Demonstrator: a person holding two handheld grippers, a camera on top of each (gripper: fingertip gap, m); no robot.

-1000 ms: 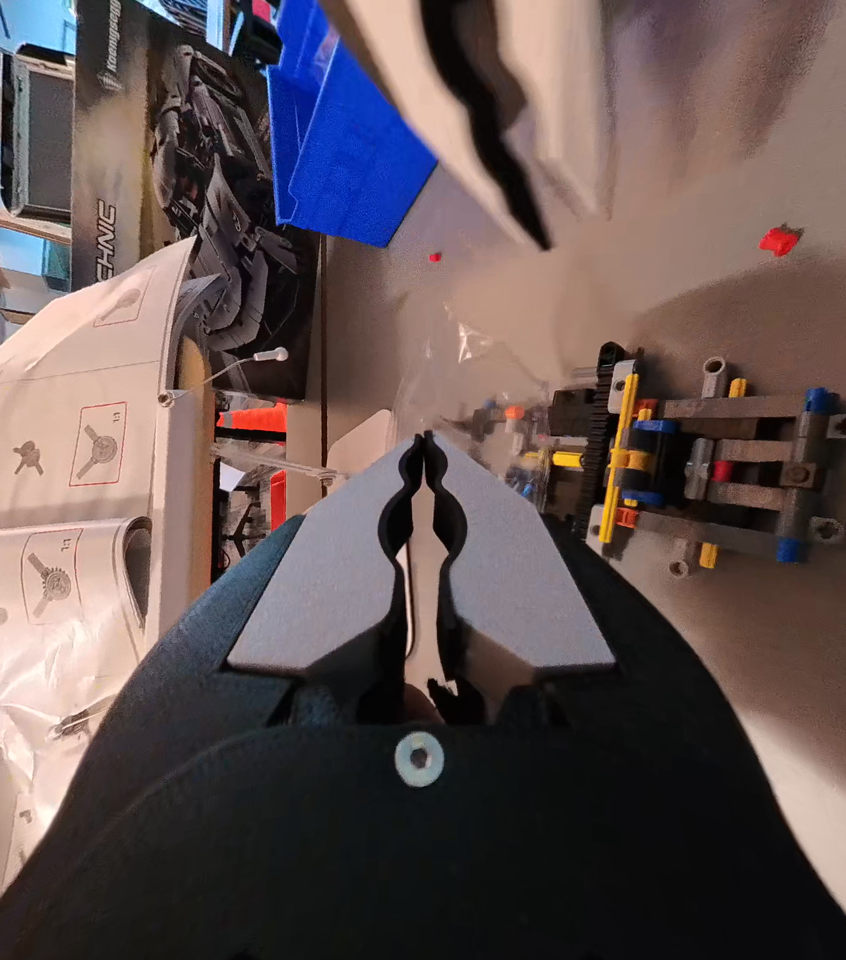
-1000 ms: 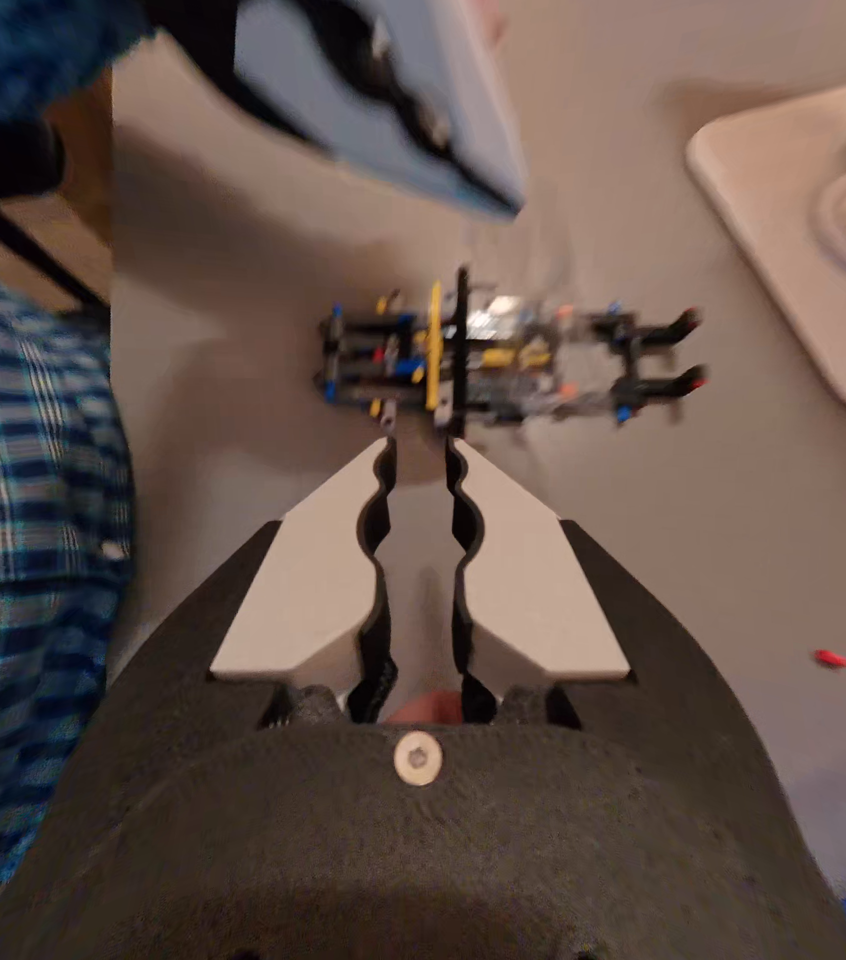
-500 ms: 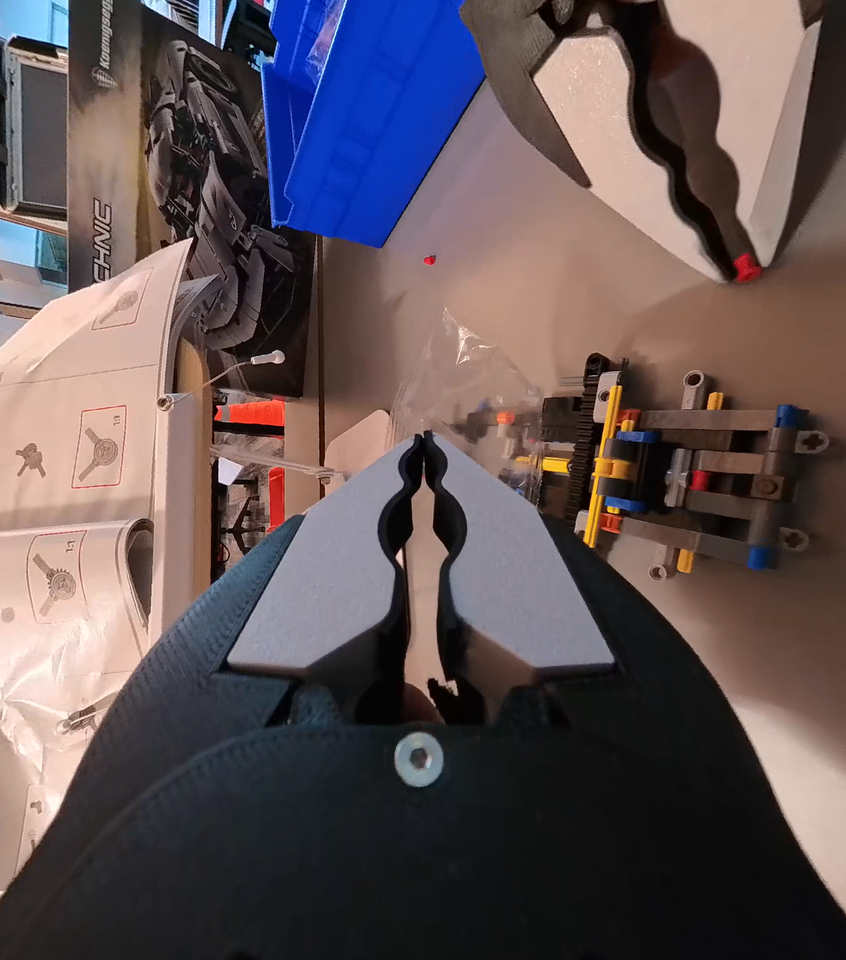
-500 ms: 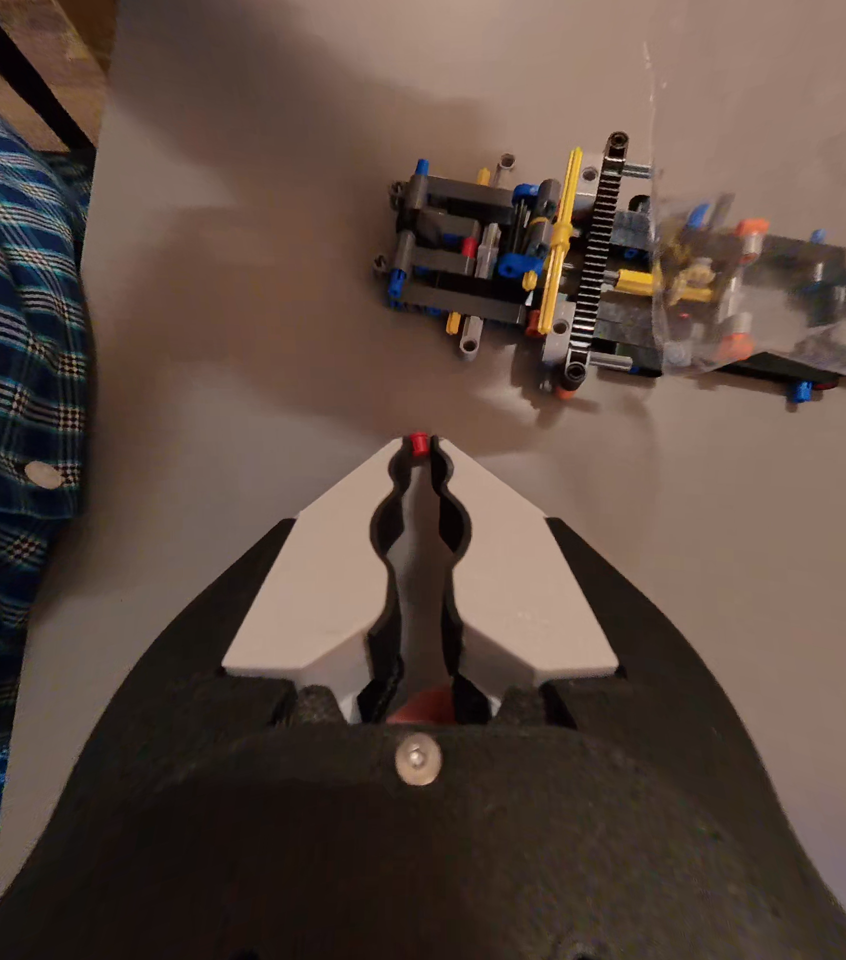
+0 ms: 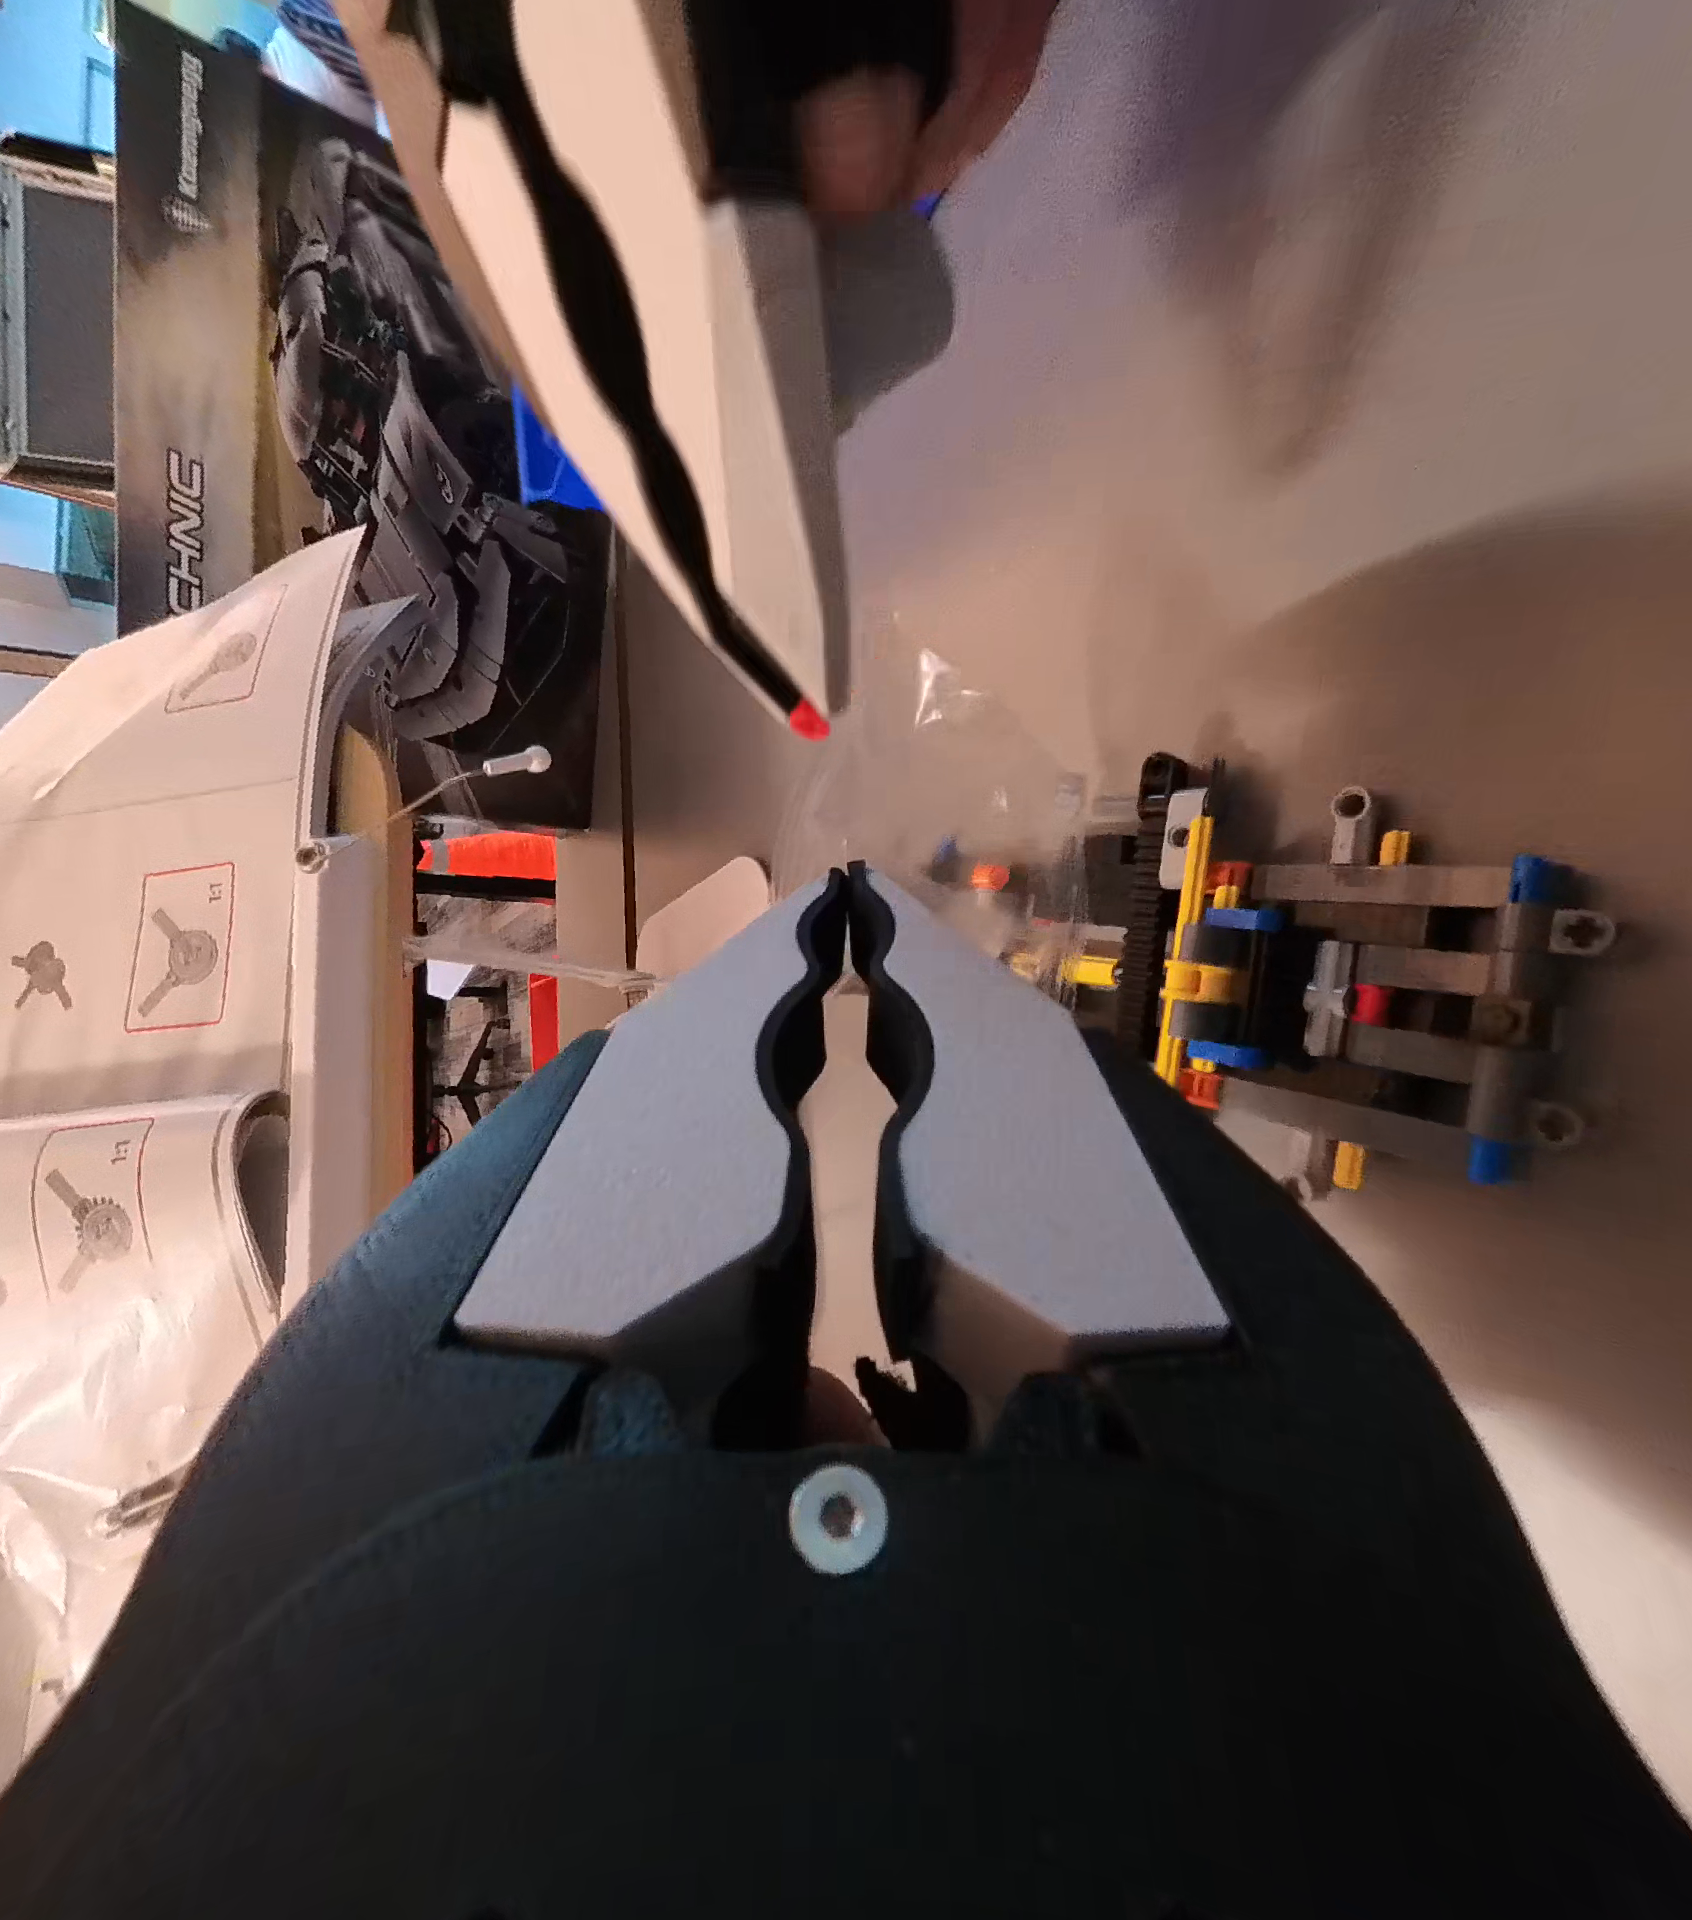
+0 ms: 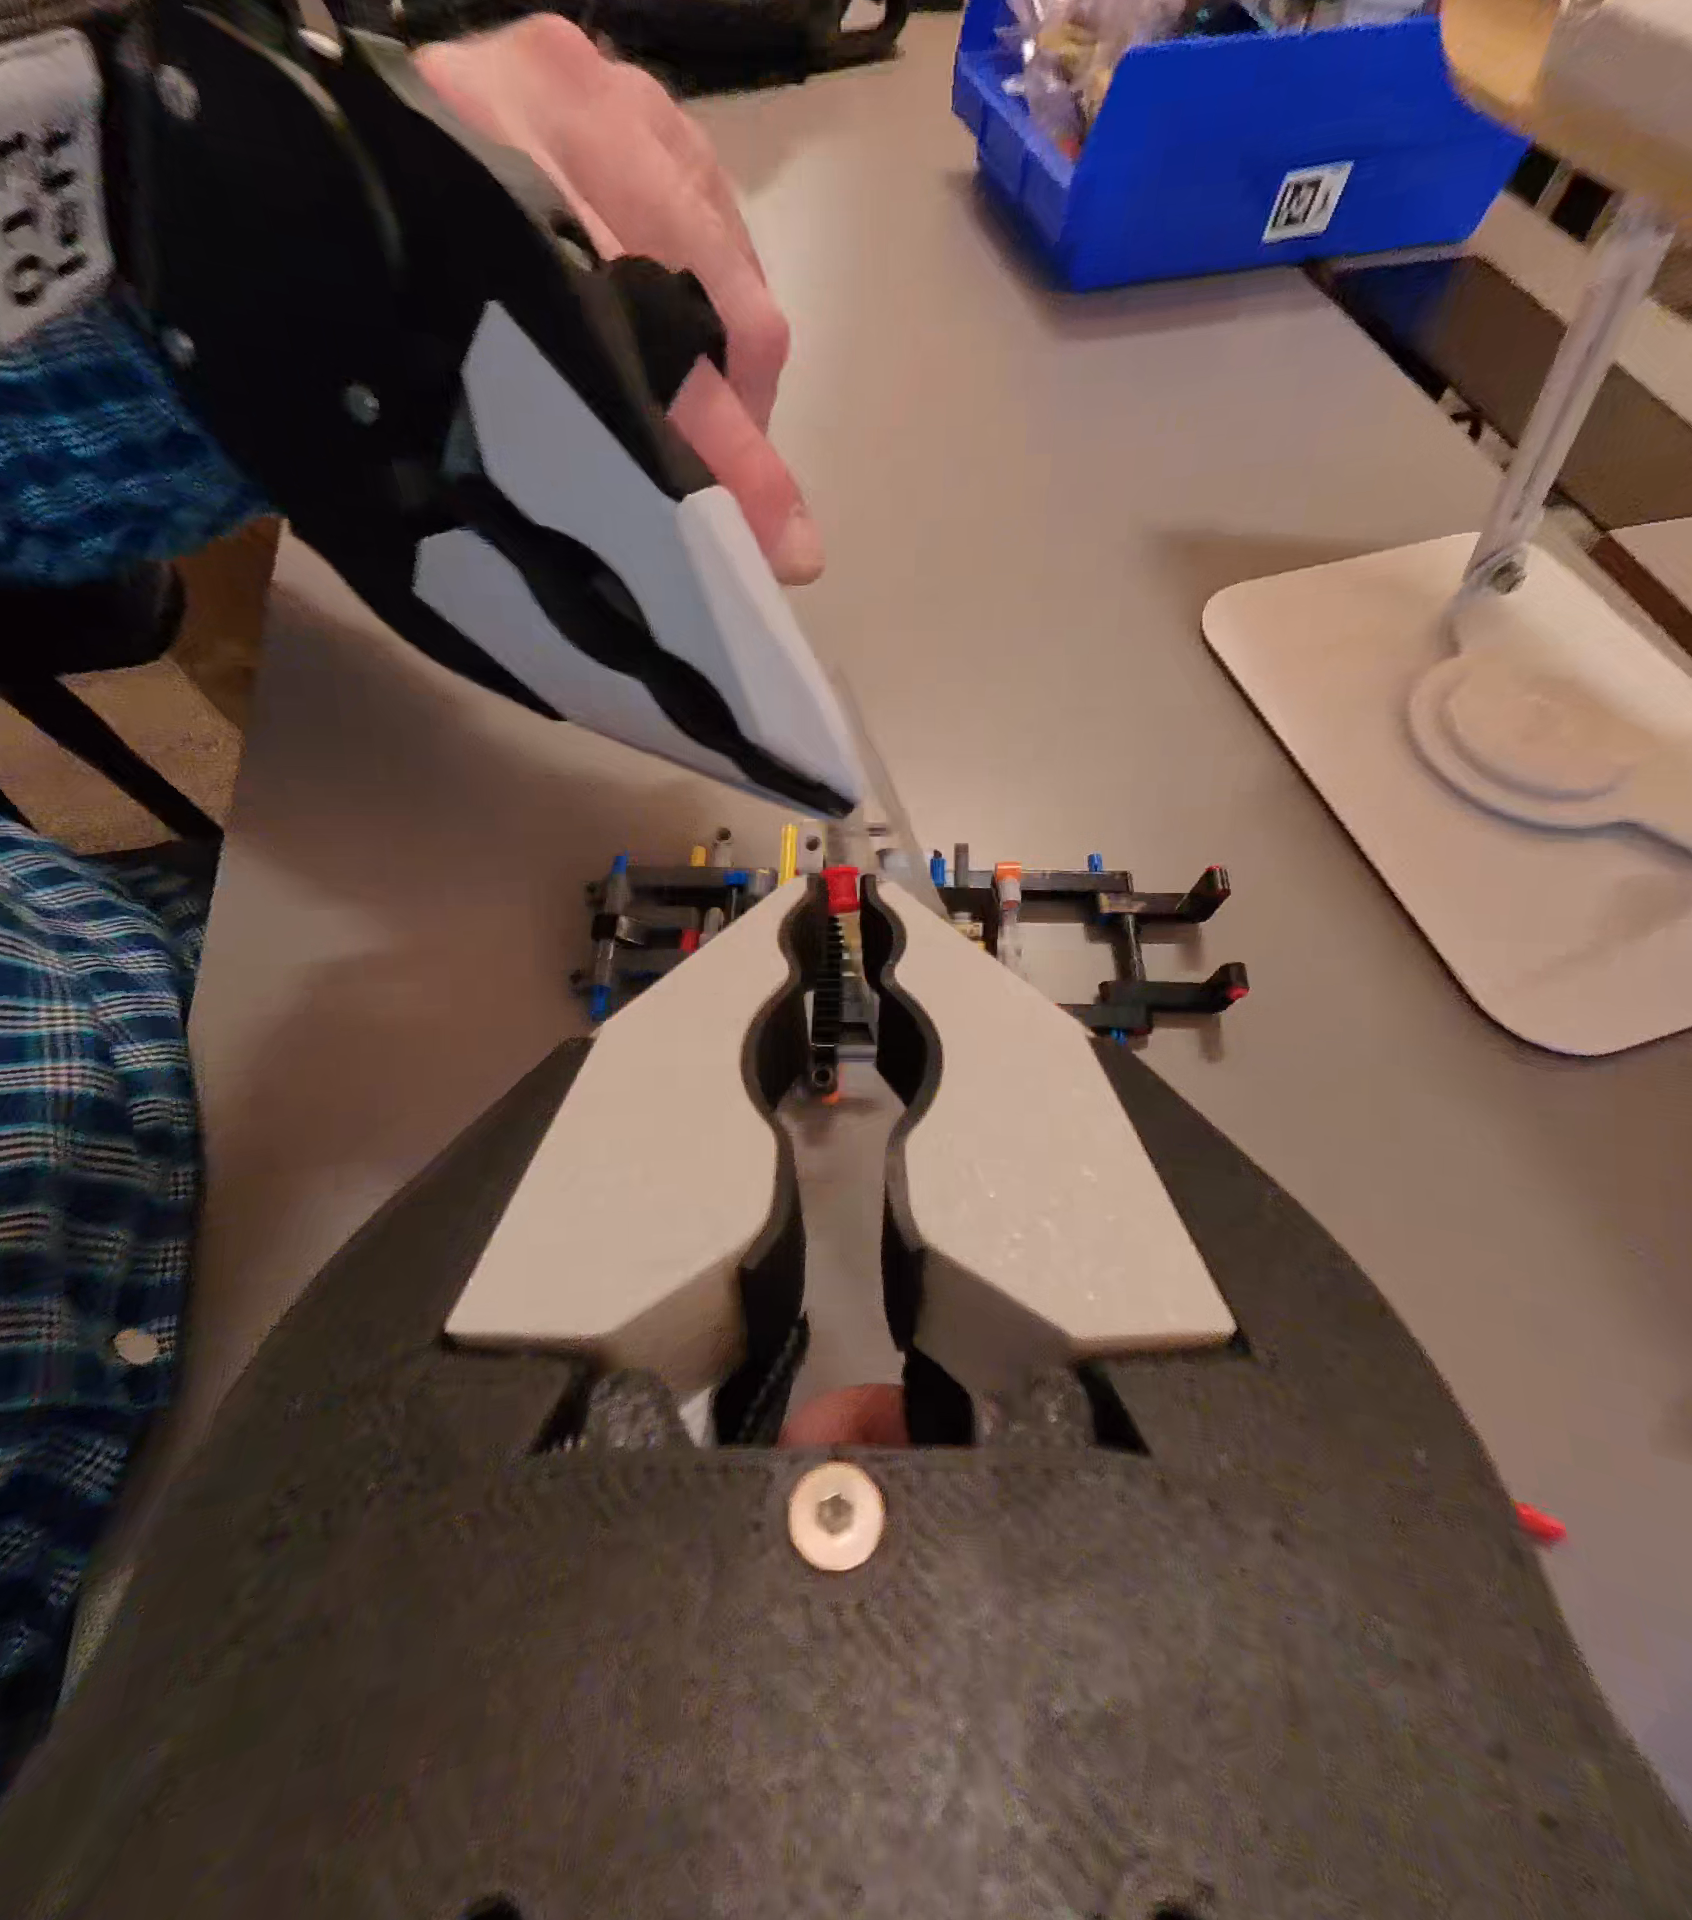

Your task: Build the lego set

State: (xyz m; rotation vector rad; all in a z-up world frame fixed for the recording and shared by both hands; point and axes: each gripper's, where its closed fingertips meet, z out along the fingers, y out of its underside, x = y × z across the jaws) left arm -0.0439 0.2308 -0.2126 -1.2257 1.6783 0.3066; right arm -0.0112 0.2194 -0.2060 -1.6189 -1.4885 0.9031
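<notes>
The partly built Lego model (image 5: pixel 1361 997) lies on the grey table, a dark frame with a black toothed rack, yellow axles and blue pins. It also shows in the right wrist view (image 6: pixel 1112 935). My right gripper (image 6: pixel 839 890) is shut on a small red piece (image 6: pixel 839 888) just above the model's middle. From the left wrist view, that gripper (image 5: pixel 806 717) hangs in the upper middle, blurred. My left gripper (image 5: pixel 844 873) is shut, and its tips pinch the edge of a clear plastic bag (image 5: pixel 915 769) over the model's far end. It also shows in the right wrist view (image 6: pixel 837 800).
A blue parts bin (image 6: pixel 1185 177) stands at the back. A white stand base (image 6: pixel 1444 810) is to the right. An open instruction booklet (image 5: pixel 94 935) and the dark set box (image 5: pixel 354 416) are on the left. A loose red piece (image 6: pixel 1538 1525) lies near right. A person's plaid sleeve (image 6: pixel 11 1143) is at left. My right fingertips sit around 4 cm from my left ones.
My right gripper was open and empty, then shut on the red piece on the table. It has carried the piece over the model's middle, close to the left gripper. The left gripper stayed shut.
</notes>
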